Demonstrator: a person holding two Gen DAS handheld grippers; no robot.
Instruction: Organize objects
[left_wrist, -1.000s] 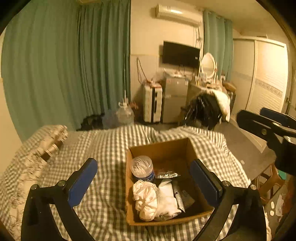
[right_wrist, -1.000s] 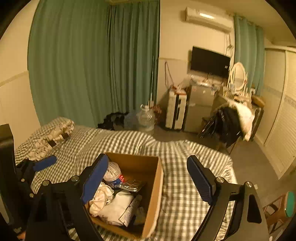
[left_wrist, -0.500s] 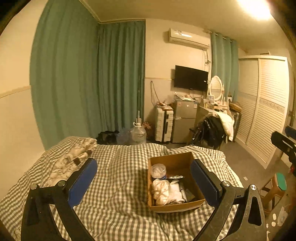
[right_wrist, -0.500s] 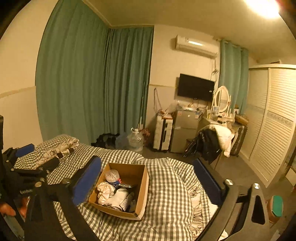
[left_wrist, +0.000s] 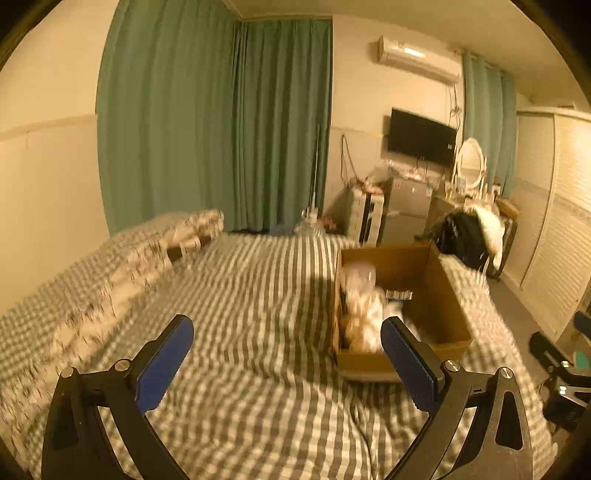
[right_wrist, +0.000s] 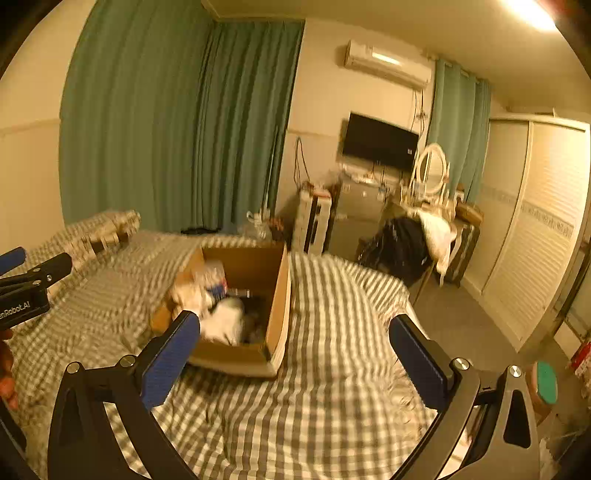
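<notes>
On top of the bed with the grey and white checked cover (left_wrist: 258, 295) sits the open brown cardboard box (right_wrist: 280, 295). It is on the right side of the bed, not far from the edge. I can see soft white cloth things (right_wrist: 221, 321) piled at its near left corner, and something like a clear round tub (left_wrist: 360, 275) behind them. Both pictures are blurry, so I cannot name the rest.

My left gripper (left_wrist: 286, 363) has its blue fingers (left_wrist: 164, 363) spread wide, with nothing between them. It hangs over the bare cover, and the box is off to its right. My right gripper (right_wrist: 295, 362) is spread wide and empty too. The box is ahead of it, a bit to the left.

I think things could go wrong here. The cover is soft and lumpy, so a bump from a finger could tip the box or push it toward the bed's right edge. The cloth is floppy, so a pinch may catch only a corner and drag other things out. The blur also makes aiming hard.
</notes>
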